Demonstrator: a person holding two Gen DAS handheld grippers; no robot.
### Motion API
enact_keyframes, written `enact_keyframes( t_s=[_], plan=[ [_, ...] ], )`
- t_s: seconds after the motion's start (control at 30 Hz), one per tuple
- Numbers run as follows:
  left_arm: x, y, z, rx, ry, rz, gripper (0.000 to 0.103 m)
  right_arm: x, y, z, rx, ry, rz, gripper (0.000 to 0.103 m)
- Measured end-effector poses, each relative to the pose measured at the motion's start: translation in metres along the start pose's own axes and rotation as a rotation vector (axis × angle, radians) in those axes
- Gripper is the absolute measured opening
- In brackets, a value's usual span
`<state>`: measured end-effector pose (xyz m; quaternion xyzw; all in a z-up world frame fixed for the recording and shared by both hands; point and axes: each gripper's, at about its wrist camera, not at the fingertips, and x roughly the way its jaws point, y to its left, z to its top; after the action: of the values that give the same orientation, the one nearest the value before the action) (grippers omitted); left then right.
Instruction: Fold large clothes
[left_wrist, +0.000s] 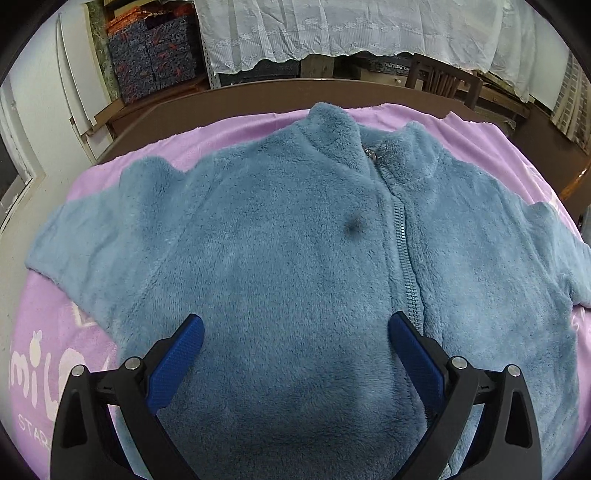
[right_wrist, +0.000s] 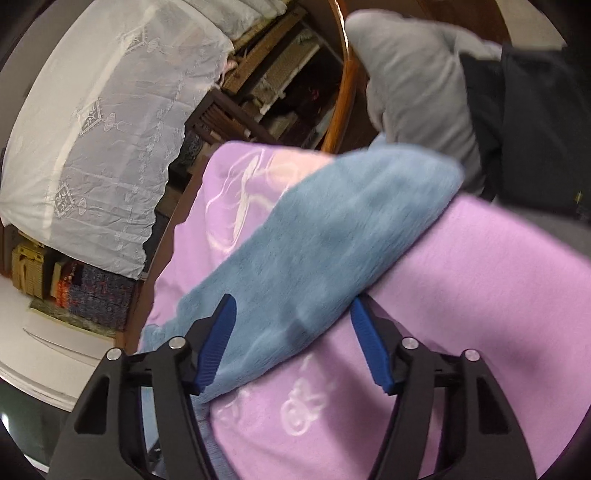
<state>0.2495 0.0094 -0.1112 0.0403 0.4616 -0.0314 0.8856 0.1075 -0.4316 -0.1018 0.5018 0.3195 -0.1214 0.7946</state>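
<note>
The blue fleece jacket (left_wrist: 280, 236) lies front-up and zipped on a lilac blanket (left_wrist: 55, 350) spread over the round wooden counter (left_wrist: 236, 96), filling the centre of the left wrist view with its collar toward the top and a sleeve running out to each side. The left claw (left_wrist: 295, 332) is spread wide over the lower chest just left of the zipper (left_wrist: 404, 254), with nothing between its pads. In the blurred right wrist view the right claw (right_wrist: 291, 336) straddles the sleeve (right_wrist: 332, 229) that runs from lower left to upper right; its jaws are partly spread, and the pads do not look to be pressing the pile yet, though the blur leaves that uncertain. The step in hand looks like gathering this sleeve to fold it across the body. To do it well, the right claw should sink far enough to bite both layers of the thick fleece without catching the blanket beneath, while the left claw pins the body so the jacket does not drag. A person's grey-clad leg (right_wrist: 413, 81) sits close by the sleeve's cuff at upper right and could crowd the lift. Lace-draped shelving (left_wrist: 351, 29) and patterned boxes (left_wrist: 151, 55) stand well behind the counter, out of the way.
</note>
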Motion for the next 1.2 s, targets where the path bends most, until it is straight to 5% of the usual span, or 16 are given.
enact_keyframes(
  t_s=[0.13,0.37,0.5,0.7,0.8,1.0,1.2],
  plan=[
    [0.000,0.000,0.000,-0.007,0.001,-0.003,0.100,0.008,0.001,0.004,0.043,-0.048,-0.044,0.051],
    [-0.012,0.012,0.008,0.028,-0.001,-0.026,0.100,0.017,-0.008,0.019,0.066,-0.178,-0.085,0.012],
    [-0.028,0.035,0.018,-0.016,-0.085,0.059,0.100,0.014,-0.018,0.020,0.081,-0.197,-0.054,0.007],
    [0.001,0.065,0.024,-0.132,0.024,0.063,0.100,-0.004,0.032,0.016,-0.142,-0.292,-0.066,0.007],
    [-0.002,0.066,0.024,-0.135,0.012,0.069,0.100,-0.011,0.070,0.009,-0.247,-0.295,-0.026,0.007],
    [-0.009,0.072,0.024,-0.149,-0.006,0.064,0.100,0.002,0.150,-0.031,-0.464,-0.229,0.056,0.007],
    [-0.014,0.078,0.024,-0.161,-0.017,0.045,0.100,0.039,0.213,-0.100,-0.656,-0.063,0.131,0.007]
  ],
)
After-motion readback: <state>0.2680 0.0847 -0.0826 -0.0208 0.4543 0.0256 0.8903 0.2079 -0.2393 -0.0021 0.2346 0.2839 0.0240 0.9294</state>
